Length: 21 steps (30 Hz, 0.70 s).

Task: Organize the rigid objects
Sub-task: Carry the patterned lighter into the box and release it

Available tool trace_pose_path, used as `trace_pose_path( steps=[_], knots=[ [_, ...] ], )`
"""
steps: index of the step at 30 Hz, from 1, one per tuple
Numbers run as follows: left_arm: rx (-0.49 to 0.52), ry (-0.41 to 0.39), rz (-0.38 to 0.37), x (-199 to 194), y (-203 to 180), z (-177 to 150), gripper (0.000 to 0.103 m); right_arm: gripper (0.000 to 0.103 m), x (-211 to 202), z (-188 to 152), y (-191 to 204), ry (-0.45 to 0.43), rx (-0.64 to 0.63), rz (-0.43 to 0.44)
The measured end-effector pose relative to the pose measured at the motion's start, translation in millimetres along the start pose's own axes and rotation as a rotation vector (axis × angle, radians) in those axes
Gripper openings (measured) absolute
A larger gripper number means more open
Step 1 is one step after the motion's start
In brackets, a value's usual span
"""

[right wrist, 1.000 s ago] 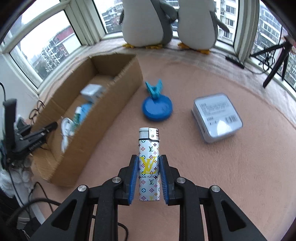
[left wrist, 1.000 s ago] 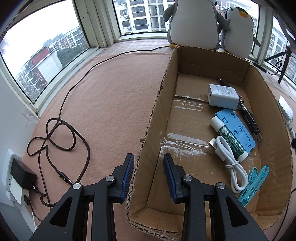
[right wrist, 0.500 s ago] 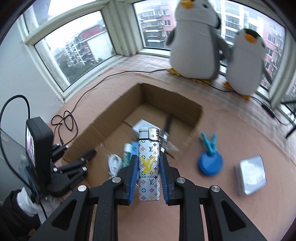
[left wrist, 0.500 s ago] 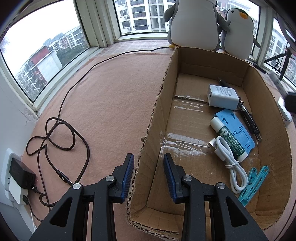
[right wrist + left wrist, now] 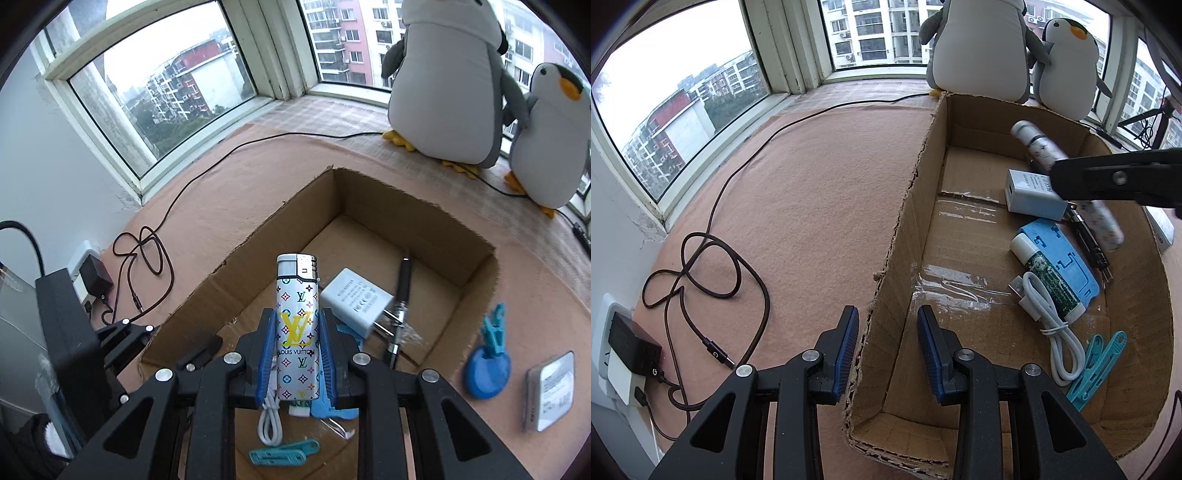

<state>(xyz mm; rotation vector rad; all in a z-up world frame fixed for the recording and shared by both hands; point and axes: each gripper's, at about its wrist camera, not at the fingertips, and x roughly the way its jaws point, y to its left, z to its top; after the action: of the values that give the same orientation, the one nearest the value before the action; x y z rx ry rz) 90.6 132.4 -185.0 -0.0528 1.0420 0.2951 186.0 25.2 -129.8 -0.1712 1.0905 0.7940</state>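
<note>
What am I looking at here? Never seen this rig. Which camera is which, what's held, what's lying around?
No robot: a person holds a two-finger gripper in each hand, with a fisheye camera on each looking along its fingers.

The left wrist view shows the left gripper clamped on the side wall of the cardboard box. The right wrist view shows the right gripper shut on a patterned lighter, above the box.

In the box: a white charger, a blue plastic piece, a green-labelled tube, a white cable, teal clips and a dark pen.

Outside it, on the pink cloth: a blue disc with a clip, a silver box, two plush penguins and a brown cable.
</note>
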Motion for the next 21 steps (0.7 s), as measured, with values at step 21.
trace_pose_path(
  steps=[21],
  knots=[
    [0.006, -0.002, 0.007, 0, -1, 0, 0.036, 0.036, 12, 4, -2, 0.002, 0.031, 0.014]
  ],
)
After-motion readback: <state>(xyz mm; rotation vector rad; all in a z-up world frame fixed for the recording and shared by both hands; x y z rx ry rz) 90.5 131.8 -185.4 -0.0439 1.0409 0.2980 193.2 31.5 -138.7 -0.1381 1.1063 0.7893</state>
